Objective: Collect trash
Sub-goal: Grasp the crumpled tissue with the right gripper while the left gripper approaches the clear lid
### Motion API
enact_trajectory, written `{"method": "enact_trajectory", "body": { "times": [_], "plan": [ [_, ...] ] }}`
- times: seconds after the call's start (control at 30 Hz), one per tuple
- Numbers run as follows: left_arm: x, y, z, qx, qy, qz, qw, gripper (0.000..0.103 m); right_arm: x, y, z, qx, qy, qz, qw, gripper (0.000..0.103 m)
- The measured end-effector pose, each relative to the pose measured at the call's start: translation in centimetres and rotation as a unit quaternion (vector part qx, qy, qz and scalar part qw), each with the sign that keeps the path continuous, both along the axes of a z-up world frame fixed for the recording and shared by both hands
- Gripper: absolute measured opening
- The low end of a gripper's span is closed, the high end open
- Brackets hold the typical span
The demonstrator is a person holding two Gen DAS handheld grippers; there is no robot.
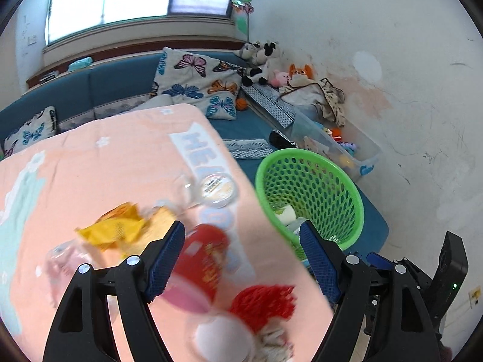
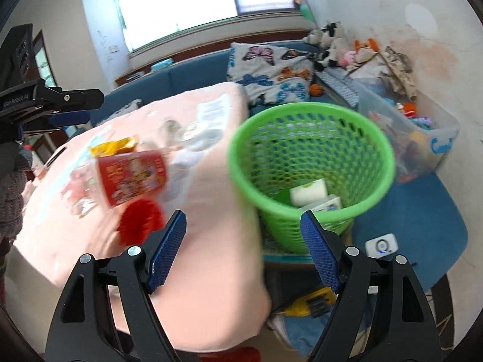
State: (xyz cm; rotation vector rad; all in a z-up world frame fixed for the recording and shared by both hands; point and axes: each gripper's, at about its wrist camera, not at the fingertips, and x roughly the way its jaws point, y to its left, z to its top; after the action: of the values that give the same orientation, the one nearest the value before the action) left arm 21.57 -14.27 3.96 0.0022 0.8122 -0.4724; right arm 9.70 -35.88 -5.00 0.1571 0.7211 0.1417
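Both handheld tools are between pickups, judging by how things lie: the left gripper stands wide apart with nothing between its blue ribbed pads, and the right gripper is likewise spread and empty. The green perforated plastic basket sits just beside the edge of the table covered with a peach-pink printed cloth and already holds a white block and a small carton. Several pieces remain on the cloth: a red printed paper cup lying on its side, a crumpled yellow wrapper, a red foam fruit net, and a clear round plastic lid. The red cup lies in line with the left jaws, so the next move probably calls for lowering over it, closing across its soft wall without crushing it, then carrying it over the basket rim.
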Motion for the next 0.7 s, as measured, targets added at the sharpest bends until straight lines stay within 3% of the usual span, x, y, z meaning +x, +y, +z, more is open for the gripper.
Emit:
{"method": "enact_trajectory", "body": {
  "times": [0.47,0.7],
  "plan": [
    [-3.9,7.8,-2.6,-0.001,-0.007,0.057,0.9984,0.076,-2.9,7.3,-0.5,0.026,0.010,0.089,0.996,0.078],
    [-5.3,9.9,-4.6,0.005,0.006,0.067,0.9977,0.076,-3.5,10.7,-1.8,0.004,0.021,0.123,0.992,0.078]
  ]
}}
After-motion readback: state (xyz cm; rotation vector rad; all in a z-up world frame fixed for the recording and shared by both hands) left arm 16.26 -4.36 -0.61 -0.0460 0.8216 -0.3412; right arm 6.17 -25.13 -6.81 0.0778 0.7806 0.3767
